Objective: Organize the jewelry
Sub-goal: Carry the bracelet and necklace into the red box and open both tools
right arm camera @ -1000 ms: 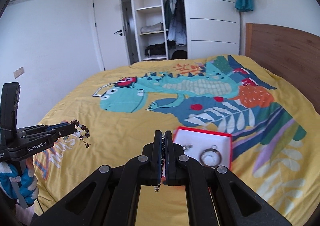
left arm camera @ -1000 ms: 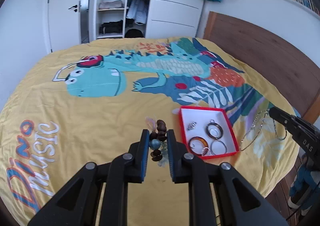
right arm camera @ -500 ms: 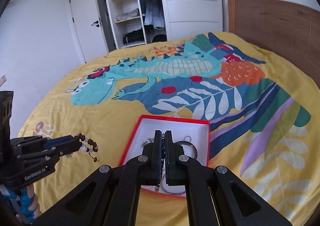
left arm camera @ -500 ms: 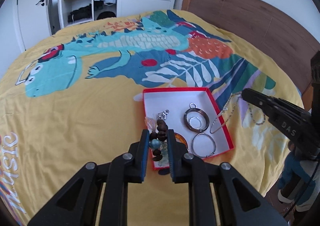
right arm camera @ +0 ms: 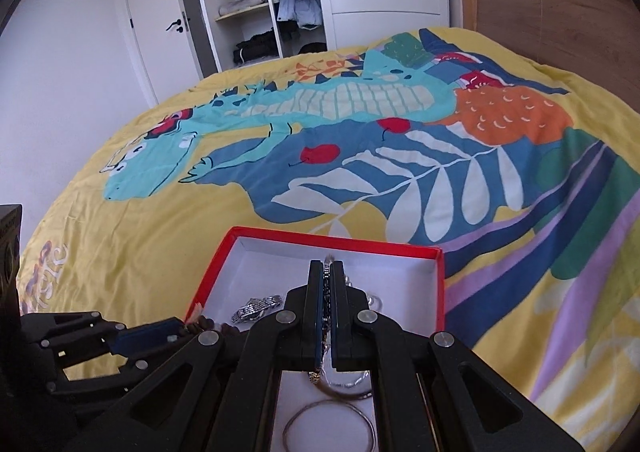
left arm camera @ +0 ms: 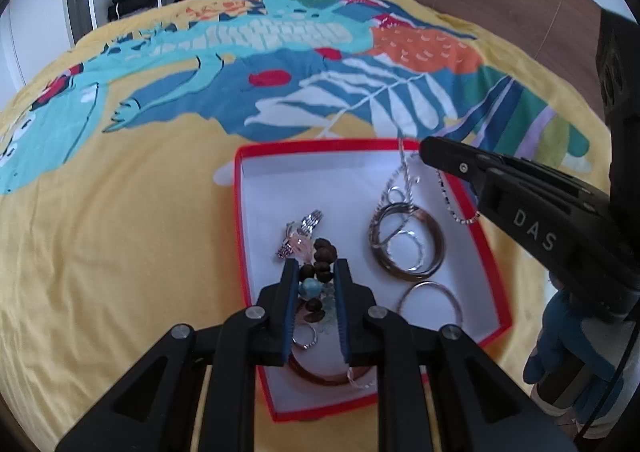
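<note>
1. Bedspread, yellow with a dinosaur print, under everything; red-rimmed white box lying flat on it, near the near edge of the bed
2. Left gripper poised over the near left part of the box, clamped on a beaded bracelet of dark brown beads with one blue bead, beads bunched between the blue pads
3. Right gripper pressed fully together over the box, pinching a silver chain; in the left wrist view, chain draped from its tip down toward the right side of the box, one loop hanging over the right rim
4. Inside the box: small silver watch just beyond the beads, left of centre; dark metal bangle on the right with thinner silver rings lying inside it; thin silver bangle nearer, by the near right corner; amber-brown bangle at the near edge, partly hidden by the left gripper; small ring between its fingers
5. Far behind: open white wardrobe with shelves and hanging clothes, wooden headboard on the right
</note>
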Available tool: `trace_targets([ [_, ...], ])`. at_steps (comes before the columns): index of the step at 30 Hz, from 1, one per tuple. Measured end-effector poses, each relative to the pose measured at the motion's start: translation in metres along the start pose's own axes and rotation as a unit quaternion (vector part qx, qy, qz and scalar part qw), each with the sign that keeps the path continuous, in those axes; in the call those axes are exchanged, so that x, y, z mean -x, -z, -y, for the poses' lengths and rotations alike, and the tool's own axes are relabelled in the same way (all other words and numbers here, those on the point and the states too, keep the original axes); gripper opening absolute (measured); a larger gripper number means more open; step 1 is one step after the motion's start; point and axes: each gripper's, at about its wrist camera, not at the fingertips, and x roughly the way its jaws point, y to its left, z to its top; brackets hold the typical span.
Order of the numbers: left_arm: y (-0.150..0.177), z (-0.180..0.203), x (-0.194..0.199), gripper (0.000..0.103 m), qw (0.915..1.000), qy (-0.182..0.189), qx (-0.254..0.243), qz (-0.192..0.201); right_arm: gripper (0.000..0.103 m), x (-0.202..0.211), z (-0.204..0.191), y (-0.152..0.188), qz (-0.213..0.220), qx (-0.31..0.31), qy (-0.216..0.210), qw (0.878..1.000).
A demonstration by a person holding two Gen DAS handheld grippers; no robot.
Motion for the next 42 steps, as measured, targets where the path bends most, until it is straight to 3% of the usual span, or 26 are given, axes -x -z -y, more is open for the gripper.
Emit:
trace_targets([
  [9,0.008,-0.005,-0.034,0.016,0.9997,0.004,0.006,-0.023,0.003,-0.036,0.014,0.018,-0.036,-0.012,0.002,0.999],
  [17,0.011,-0.006,-0.039,0.017,0.9996,0.004,0.01,-0.026,0.004,-0.042,0.025,0.03,-0.05,-0.035,0.008,0.998],
  [21,0.011,-0.005,-0.037,0.017,0.9996,0.002,0.009,-0.027,0.024,-0.038,0.026,0.032,-0.049,-0.037,0.011,0.998],
  [32,0.011,0.001,-0.01,0.022,0.9998,0.006,0.006,-0.018,0.035,0.009,0.032,0.033,-0.025,-0.05,0.02,0.998],
  [36,0.013,0.006,0.012,0.03,0.9999,0.008,0.002,-0.008,0.041,0.031,0.03,0.035,-0.018,-0.052,0.025,0.998],
  [42,0.022,0.0,0.05,0.031,0.9999,-0.001,0.012,0.007,0.046,0.065,0.015,0.042,-0.007,-0.058,0.024,0.998],
])
